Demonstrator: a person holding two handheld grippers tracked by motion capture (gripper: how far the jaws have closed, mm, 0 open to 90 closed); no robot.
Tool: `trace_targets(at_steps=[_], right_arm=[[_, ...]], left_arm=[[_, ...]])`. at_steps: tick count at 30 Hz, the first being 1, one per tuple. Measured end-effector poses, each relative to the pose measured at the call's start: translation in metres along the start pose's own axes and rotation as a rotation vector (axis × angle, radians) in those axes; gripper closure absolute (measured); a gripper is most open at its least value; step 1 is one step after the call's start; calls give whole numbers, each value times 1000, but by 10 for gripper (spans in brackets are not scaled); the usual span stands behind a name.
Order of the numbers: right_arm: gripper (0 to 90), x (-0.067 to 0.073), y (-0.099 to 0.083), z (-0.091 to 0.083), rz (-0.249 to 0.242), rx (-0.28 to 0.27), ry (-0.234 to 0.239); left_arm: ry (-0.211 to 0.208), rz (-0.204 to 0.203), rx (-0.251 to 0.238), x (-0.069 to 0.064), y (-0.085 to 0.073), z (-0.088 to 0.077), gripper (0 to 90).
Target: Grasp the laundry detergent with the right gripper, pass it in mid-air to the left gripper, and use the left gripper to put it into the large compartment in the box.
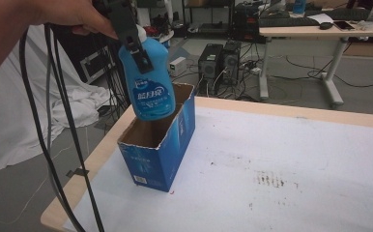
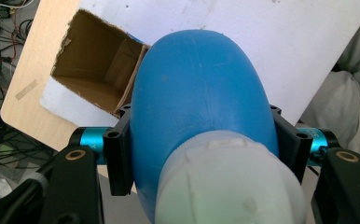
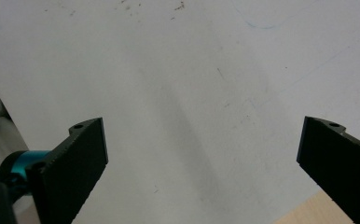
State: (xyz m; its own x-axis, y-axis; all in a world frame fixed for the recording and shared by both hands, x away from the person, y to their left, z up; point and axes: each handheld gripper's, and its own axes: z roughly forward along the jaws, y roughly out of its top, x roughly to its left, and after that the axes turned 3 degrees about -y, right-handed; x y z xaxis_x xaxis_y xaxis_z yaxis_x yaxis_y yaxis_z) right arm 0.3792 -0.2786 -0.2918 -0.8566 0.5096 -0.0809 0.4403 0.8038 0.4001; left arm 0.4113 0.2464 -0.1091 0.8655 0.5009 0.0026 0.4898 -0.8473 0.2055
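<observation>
Blue bottle (image 1: 151, 82) clamped, above open box (image 1: 153, 159) rim

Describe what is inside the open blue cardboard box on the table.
The blue cardboard box shows bare brown walls and part of its floor, with nothing on them. The blue plastic bottle, clamped in the left gripper, hides the rest.

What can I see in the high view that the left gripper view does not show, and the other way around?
High view only: the printed label on the blue bottle, the box's blue outside, desks and computers behind the table. Left gripper view only: the bottle's white cap, both fingers pressing its sides. Both: the bottle held above the open box.
</observation>
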Motion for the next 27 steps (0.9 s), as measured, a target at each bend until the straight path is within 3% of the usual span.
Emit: trace_targets(at_steps=[13, 27], right_arm=[[11, -1, 5, 6, 3, 12, 11], [11, 1, 3, 18, 16, 21, 26]], left_arm=[[-31, -10, 45, 16, -17, 48, 372], [-64, 13, 111, 25, -23, 128, 372]])
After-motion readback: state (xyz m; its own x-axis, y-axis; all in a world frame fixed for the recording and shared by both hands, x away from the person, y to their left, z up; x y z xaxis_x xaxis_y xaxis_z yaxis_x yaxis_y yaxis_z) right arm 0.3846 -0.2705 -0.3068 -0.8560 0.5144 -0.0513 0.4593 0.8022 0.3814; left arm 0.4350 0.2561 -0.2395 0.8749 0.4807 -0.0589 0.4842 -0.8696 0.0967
